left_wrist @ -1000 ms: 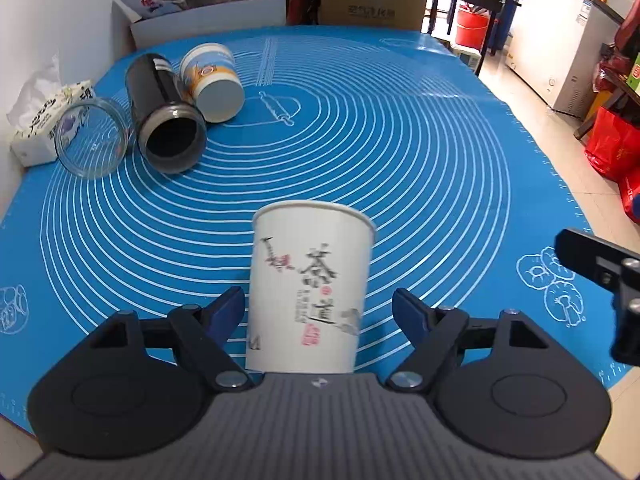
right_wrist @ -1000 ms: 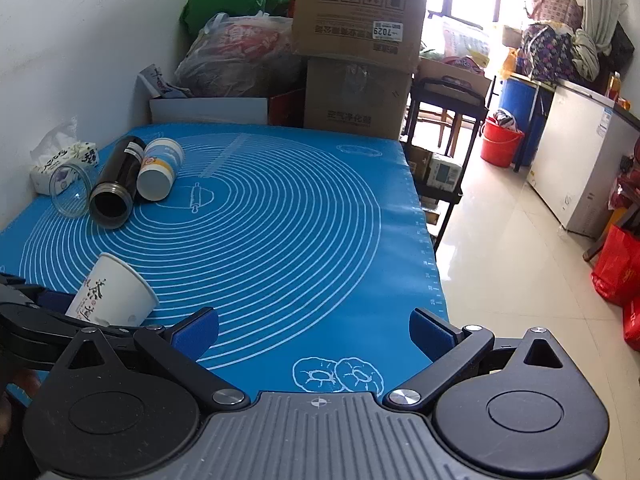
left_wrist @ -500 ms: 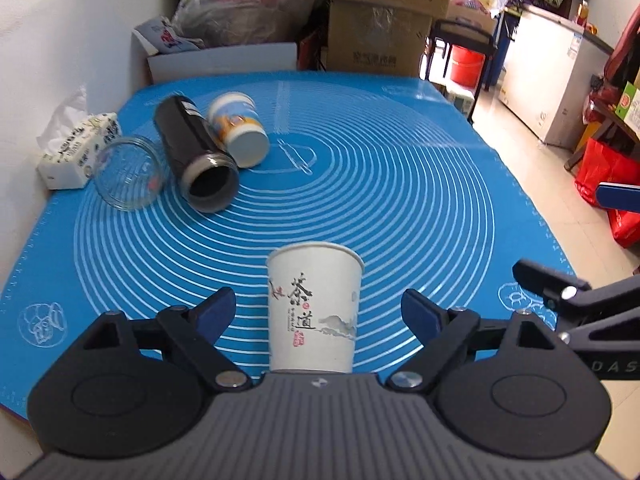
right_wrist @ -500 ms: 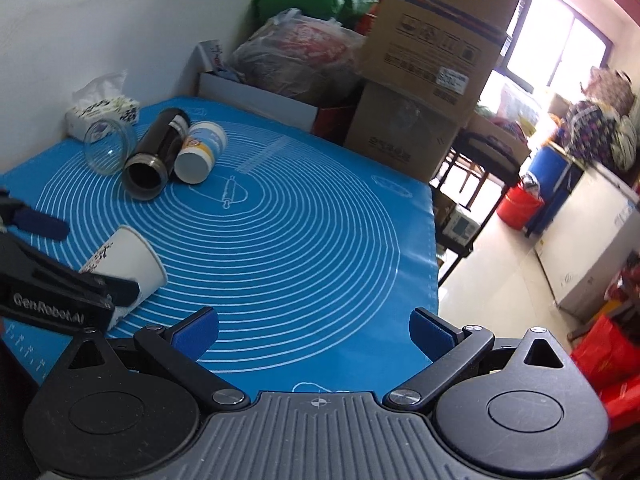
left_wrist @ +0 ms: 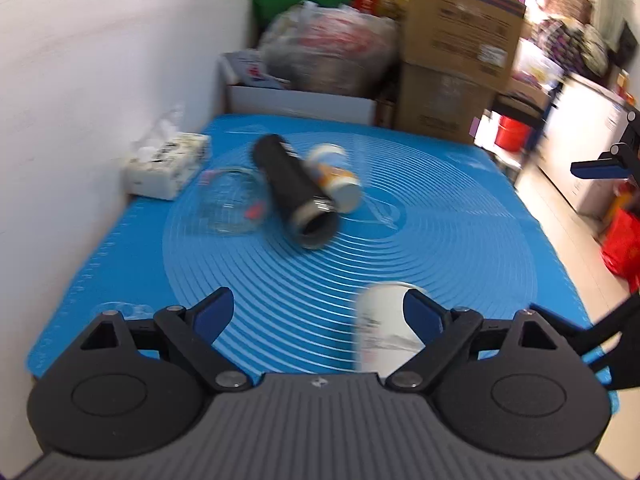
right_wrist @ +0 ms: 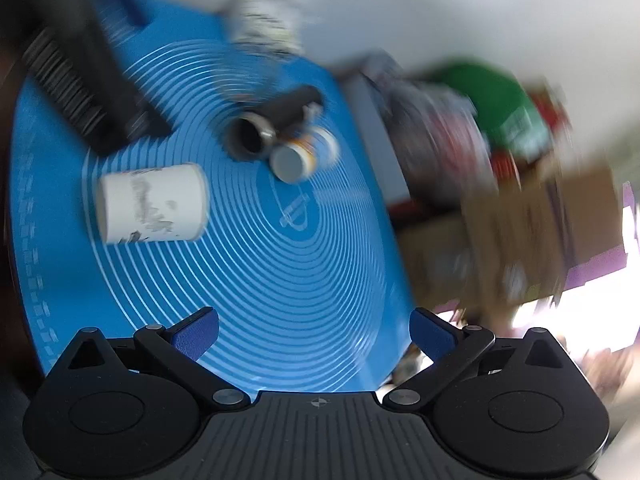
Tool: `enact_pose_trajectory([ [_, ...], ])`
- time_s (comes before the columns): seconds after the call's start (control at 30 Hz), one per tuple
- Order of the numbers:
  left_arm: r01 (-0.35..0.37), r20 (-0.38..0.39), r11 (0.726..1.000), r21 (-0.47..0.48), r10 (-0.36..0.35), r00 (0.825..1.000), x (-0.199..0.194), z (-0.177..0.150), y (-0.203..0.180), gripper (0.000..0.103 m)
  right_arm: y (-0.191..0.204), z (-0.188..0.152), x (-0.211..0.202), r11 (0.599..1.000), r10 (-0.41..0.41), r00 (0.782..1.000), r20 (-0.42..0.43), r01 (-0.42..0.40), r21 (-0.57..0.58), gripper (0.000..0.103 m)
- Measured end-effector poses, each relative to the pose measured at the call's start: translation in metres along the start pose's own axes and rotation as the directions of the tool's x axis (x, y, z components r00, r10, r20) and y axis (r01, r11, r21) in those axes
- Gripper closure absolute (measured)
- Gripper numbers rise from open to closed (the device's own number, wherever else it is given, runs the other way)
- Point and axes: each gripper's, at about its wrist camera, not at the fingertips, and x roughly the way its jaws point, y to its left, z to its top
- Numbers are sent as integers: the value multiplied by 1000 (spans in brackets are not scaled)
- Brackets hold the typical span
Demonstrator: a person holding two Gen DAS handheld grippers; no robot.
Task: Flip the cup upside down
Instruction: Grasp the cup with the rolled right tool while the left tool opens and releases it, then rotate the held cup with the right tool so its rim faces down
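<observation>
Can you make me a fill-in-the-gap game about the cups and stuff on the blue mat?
1. The mat under everything is the colour ____.
2. The black bottle is not standing up; it is lying on its ____.
3. The left gripper is open and holds ____.
4. The tissue pack sits next to the white ____.

Missing words: blue; side; nothing; wall

Left wrist view low over blue mat (left_wrist: 460,216), right wrist view tilted, both sharing the mat
</observation>
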Motion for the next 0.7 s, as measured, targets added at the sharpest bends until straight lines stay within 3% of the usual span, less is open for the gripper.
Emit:
enact_pose_trajectory([
  [0.1, -49, 8, 998, -28, 49, 999, 1, -1, 21, 12, 21, 20, 1, 974, -2, 1000, 20, 7, -228, 0],
  [0.2, -83, 1, 995, -59, 84, 996, 5, -5, 43, 12, 45, 33, 4, 890, -26, 998, 51, 46, -453, 0],
  [0.27, -102, -4, 992, -71, 102, 995, 8, -10, 53, 12, 63, 37, 7, 809, -28, 997, 76, 67, -584, 0],
  [0.4, -118, -19, 990, -76, 117, 993, 13, -21, 65, 12, 91, 34, 13, 601, -18, 989, 144, 126, -789, 0],
  [0.6, -120, -38, 990, -77, 118, 992, 24, -31, 74, 12, 120, 26, 28, 355, 16, 982, 190, 172, -919, 0],
  [0.7, -110, -48, 990, -83, 106, 993, 28, -33, 76, 12, 129, 17, 34, 257, 66, 979, 193, 170, -951, 0],
])
